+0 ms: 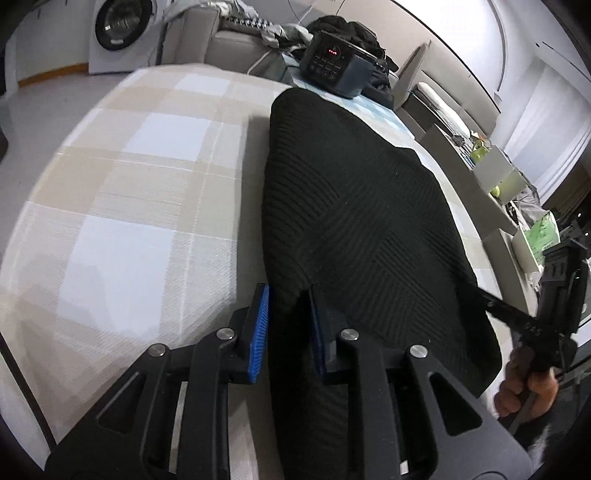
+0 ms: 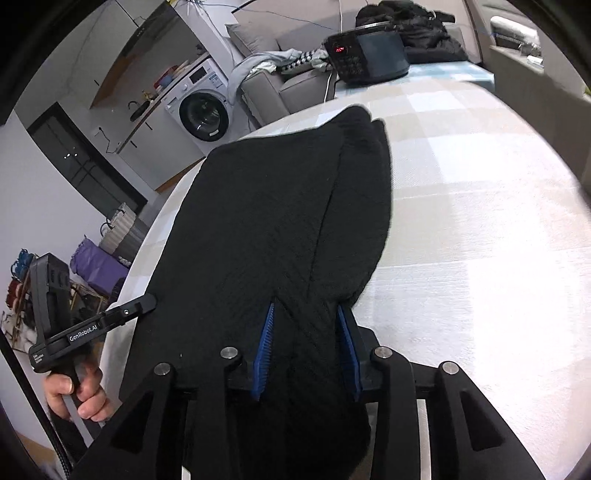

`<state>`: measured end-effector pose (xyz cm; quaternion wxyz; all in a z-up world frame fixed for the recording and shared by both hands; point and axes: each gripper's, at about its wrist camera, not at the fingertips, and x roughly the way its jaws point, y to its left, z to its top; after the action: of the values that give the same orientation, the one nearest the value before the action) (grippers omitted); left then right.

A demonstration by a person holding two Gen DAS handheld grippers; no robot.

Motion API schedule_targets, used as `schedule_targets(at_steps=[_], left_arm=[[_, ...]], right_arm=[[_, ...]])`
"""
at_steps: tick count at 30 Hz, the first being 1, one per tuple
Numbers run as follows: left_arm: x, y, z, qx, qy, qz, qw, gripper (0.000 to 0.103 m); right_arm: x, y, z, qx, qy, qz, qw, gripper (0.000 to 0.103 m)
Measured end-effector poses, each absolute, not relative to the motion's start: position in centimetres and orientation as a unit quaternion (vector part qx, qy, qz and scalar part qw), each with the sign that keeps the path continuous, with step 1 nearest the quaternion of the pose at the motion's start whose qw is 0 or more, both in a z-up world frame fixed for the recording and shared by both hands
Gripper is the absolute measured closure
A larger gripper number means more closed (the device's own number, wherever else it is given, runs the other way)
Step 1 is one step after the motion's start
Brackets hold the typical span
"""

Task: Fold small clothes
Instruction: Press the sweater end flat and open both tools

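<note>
A black ribbed knit garment (image 1: 354,206) lies lengthwise on a table under a beige and white checked cloth (image 1: 140,192). My left gripper (image 1: 288,295) is shut on its near edge, and the fabric bunches between the blue pads. In the right wrist view the same garment (image 2: 280,206) shows a folded layer along its right side. My right gripper (image 2: 306,306) is shut on its near end, with cloth filling the gap between the pads. Each view shows the other gripper's fingers (image 1: 509,314) (image 2: 125,312) at the garment's side edge, with a hand (image 2: 81,398) on the handle.
A dark appliance with a red display (image 1: 332,62) (image 2: 365,55) stands at the table's far end, with a heap of dark clothes (image 2: 424,33) behind it. A grey sofa (image 2: 273,88) and a washing machine (image 2: 203,110) stand beyond. Shelves with clutter (image 1: 498,173) line the right side.
</note>
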<state>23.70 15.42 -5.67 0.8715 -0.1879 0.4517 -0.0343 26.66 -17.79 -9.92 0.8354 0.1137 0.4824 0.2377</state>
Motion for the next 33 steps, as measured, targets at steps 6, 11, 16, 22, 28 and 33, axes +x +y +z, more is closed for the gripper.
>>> schedule_targets(at_steps=[6,11,16,22,28,33], left_arm=[[20.6,15.0,-5.2,-0.171,0.451,-0.036,0.875,0.069],[17.8,14.0,-5.7,-0.162,0.459,-0.037,0.873,0.067],[15.8,12.4,-5.6,-0.121,0.451,-0.036,0.883,0.067],[14.2,12.2,-6.1,-0.118,0.453,-0.037,0.883,0.067],[14.2,12.3,-6.4,-0.14,0.442,-0.05,0.885,0.081],[16.0,12.3,-6.4,-0.142,0.445,-0.051,0.883,0.083]], right_arm=[[23.3,-19.5,-9.0,0.109,0.478,0.257,0.833,0.056],[21.6,-19.9,-9.5,0.14,0.498,0.27,0.812,0.056],[20.3,-19.0,-9.3,0.101,0.493,0.274,0.819,0.057],[19.8,-20.2,-9.6,0.09,0.492,0.258,0.827,0.056],[19.5,-20.4,-10.6,0.126,0.486,0.273,0.821,0.069],[19.9,-19.8,-10.5,0.128,0.479,0.265,0.827,0.074]])
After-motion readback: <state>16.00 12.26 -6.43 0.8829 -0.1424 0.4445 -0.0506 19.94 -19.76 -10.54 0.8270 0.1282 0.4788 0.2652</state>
